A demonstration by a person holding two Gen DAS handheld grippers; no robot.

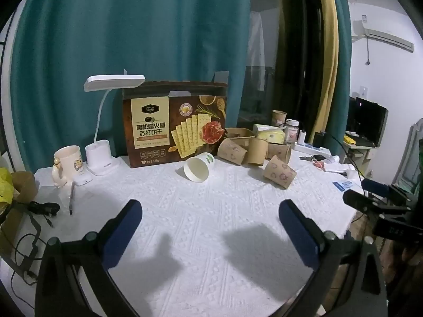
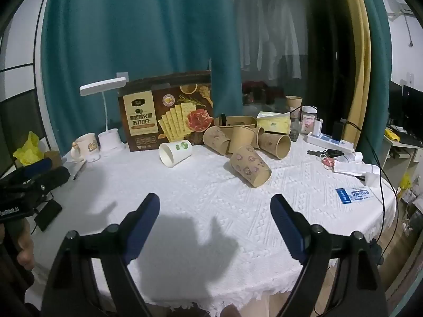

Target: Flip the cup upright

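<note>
Approach step: both tongs, left tongs [image 1: 210, 211] and right tongs [image 2: 215, 206], hang spread and empty; next, probably reach the far tipped white paper cup [image 1: 198, 168].

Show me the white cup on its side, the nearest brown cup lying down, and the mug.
white cup [image 1: 198, 168], left wrist view, inside of its open mouth.
nearest brown cup [image 2: 248, 164], right wrist view, patterned side wall.
mug [image 1: 69, 160], left wrist view, front of its body.

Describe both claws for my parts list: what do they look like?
Both match: the left claw and right claw each have two flat, dark-blue padded fingers on black, angular plastic arms with round pivot bolts. The right wrist view shows white lettering on the left tool's black body. No sleeves or cables visible.
</note>
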